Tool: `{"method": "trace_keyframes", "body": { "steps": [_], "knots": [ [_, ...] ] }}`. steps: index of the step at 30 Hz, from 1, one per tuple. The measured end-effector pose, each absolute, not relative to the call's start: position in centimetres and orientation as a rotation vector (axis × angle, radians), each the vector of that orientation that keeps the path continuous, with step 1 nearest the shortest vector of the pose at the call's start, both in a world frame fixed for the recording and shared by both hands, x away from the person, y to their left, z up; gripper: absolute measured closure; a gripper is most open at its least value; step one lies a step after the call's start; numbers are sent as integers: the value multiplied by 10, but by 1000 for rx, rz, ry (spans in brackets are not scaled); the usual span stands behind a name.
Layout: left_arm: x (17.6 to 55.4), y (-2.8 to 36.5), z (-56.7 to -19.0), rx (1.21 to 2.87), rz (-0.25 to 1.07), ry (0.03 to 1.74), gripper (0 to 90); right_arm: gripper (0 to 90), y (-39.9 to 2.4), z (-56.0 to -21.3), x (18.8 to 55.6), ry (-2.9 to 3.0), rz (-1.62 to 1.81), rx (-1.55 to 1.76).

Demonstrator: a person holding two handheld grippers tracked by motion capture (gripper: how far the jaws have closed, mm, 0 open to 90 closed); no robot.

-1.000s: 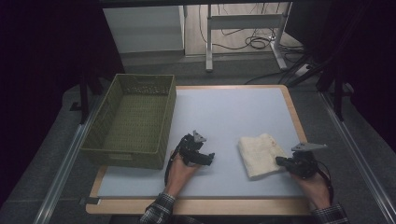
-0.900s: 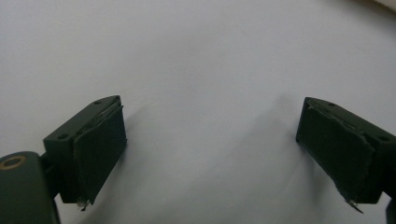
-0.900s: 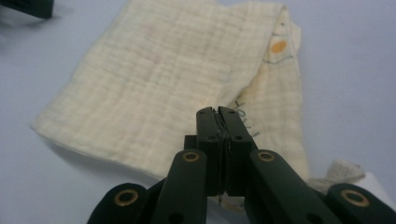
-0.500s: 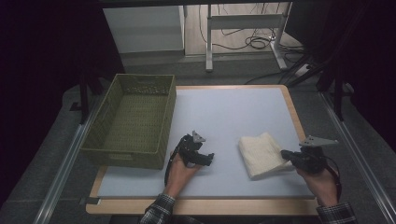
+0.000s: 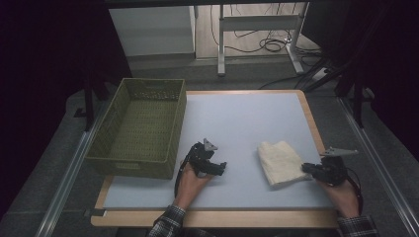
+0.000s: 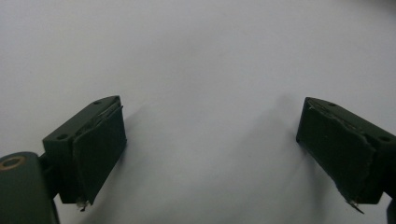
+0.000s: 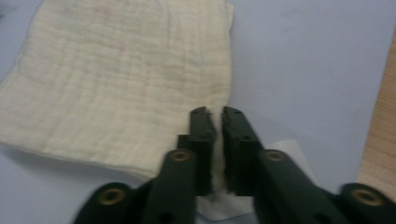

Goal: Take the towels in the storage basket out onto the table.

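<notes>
Cream cloth (image 5: 279, 161), olive-green woven basket (image 5: 140, 127), pale blue table (image 5: 237, 118).

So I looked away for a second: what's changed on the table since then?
The right gripper drew back toward the table's right edge, jaws shut on the cloth's near corner, and that edge of the cloth followed it slightly. The left gripper stayed put with jaws open, and the basket hasn't moved.
</notes>
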State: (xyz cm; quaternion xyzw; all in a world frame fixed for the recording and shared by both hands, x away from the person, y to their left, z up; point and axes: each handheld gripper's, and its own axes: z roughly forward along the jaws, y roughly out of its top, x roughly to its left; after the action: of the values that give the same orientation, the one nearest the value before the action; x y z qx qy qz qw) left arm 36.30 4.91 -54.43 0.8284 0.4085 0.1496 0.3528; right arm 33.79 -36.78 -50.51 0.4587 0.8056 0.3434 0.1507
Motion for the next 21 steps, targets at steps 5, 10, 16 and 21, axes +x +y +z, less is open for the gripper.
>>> {"method": "trace_keyframes", "body": {
  "steps": [5, 10, 16, 21],
  "knots": [
    [363, 49, -544, 2142, 387, 1057, 81, 633, -367, -509, 343, 2345, 965, 1348],
    [363, 49, -544, 2143, 388, 1056, 81, 832, -370, -513, 338, 2348, 1034, 1393],
    [363, 49, -544, 2144, 388, 1055, 81, 874, -365, -508, 333, 2374, 1059, 1388],
    [363, 49, -544, 2145, 389, 1054, 81, 874, -351, -490, 330, 2397, 1121, 1317]
  ]
}}
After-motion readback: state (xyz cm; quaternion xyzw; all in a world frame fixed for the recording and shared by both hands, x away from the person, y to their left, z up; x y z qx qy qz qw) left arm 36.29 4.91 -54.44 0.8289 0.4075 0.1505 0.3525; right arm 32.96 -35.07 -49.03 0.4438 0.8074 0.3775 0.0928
